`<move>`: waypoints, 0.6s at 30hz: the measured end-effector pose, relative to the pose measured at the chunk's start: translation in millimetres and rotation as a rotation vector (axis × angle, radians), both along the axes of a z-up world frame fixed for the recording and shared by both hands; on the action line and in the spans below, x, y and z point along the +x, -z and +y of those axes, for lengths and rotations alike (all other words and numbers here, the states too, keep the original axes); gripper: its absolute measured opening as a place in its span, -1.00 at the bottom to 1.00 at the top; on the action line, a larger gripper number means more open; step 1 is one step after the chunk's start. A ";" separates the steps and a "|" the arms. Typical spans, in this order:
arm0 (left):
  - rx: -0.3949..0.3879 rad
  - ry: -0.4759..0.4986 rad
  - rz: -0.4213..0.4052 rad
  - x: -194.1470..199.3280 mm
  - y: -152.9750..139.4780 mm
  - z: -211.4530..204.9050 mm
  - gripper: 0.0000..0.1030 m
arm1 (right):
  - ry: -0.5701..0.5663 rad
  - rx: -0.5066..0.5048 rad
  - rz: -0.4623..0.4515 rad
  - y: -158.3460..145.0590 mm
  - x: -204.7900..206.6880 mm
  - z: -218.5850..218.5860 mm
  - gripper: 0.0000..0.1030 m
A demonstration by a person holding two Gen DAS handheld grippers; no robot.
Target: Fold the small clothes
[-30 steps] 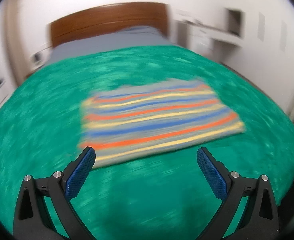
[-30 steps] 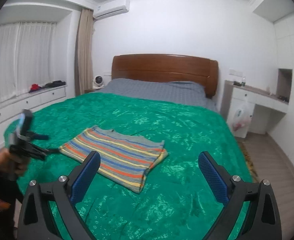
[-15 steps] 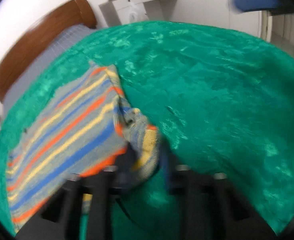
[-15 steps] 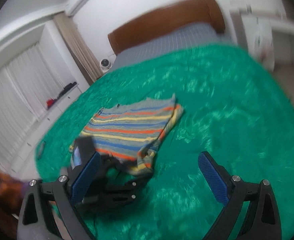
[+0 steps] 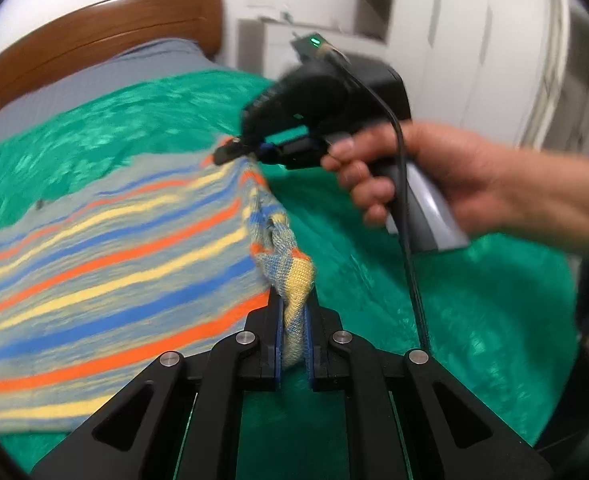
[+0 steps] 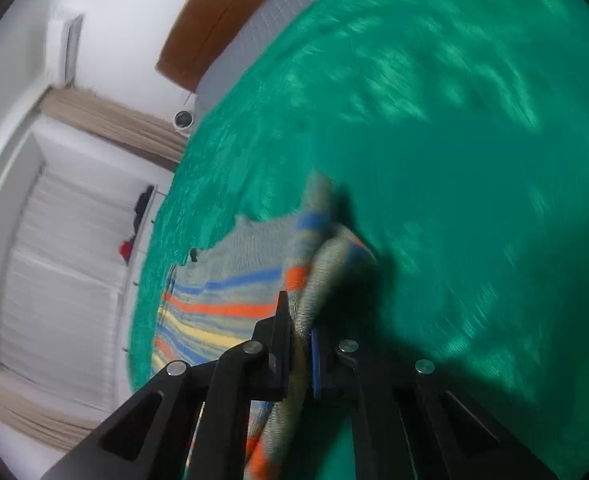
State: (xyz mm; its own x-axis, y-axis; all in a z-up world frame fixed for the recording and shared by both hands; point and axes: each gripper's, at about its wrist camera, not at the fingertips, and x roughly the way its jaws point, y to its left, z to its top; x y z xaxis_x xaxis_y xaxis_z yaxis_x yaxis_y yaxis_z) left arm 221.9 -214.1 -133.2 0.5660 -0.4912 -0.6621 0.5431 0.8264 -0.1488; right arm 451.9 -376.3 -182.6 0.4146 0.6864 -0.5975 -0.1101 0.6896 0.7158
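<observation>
A small striped knit garment (image 5: 106, 264), grey with orange, blue and yellow bands, lies on the green bedspread (image 5: 474, 320). My left gripper (image 5: 293, 320) is shut on its near right corner, with bunched cloth between the pads. My right gripper (image 6: 299, 336) is shut on the garment's far right corner (image 6: 318, 264), lifting the edge off the bed. In the left wrist view the right gripper (image 5: 238, 151) shows pinching the far edge, held by a hand (image 5: 474, 184).
The green bedspread (image 6: 454, 160) covers a bed with a wooden headboard (image 5: 102, 32) and grey sheet. A white desk and cupboards (image 5: 474, 60) stand to the right. Curtains and a window ledge (image 6: 74, 240) are to the left.
Both grippers were open above the flat garment one second ago. The left closed on the near right corner first; the right has now closed on the far right corner.
</observation>
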 end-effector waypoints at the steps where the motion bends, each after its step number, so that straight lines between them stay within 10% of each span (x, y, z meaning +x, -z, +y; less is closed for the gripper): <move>1: -0.035 -0.032 0.000 -0.9 -6.5 13.9 -0.89 | -0.023 -0.023 -0.027 -10.4 -0.9 8.8 -0.85; 8: -0.161 -0.299 -0.007 -16.0 -33.8 141.2 -0.89 | -0.227 -0.056 -0.164 -84.3 4.1 140.0 -0.85; 18: -0.194 -0.573 0.158 -5.8 21.8 257.1 -0.87 | -0.400 -0.174 -0.105 -36.3 27.1 329.3 -0.84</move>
